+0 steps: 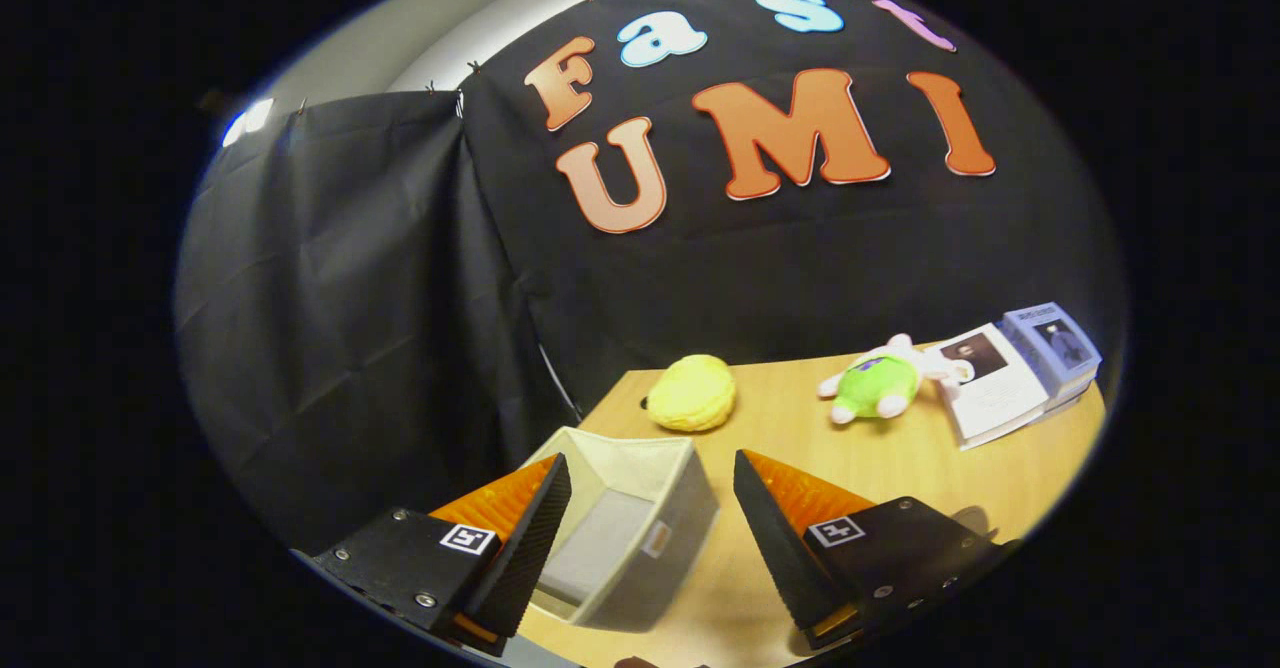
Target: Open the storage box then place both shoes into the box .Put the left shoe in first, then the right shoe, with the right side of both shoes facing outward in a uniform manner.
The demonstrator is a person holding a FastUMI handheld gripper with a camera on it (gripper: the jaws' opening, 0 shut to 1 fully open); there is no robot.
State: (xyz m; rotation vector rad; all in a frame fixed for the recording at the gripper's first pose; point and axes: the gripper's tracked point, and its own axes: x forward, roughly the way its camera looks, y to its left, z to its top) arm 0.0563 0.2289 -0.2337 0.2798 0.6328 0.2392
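Note:
A light grey fabric storage box (655,503) stands open-topped on the wooden table, its inside bare as far as I can see. My gripper (648,468) hovers above it with the fingers spread wide and nothing between them. The left finger (520,523) overlaps the box's left wall; the right finger (775,528) sits just right of the box over bare table.
Beyond the fingers on the wooden table (900,468) lie a yellow plush cushion (692,393), a green and white plush toy (880,383), and a stack of booklets (1020,373) at the far right. Black cloth walls close the back and left.

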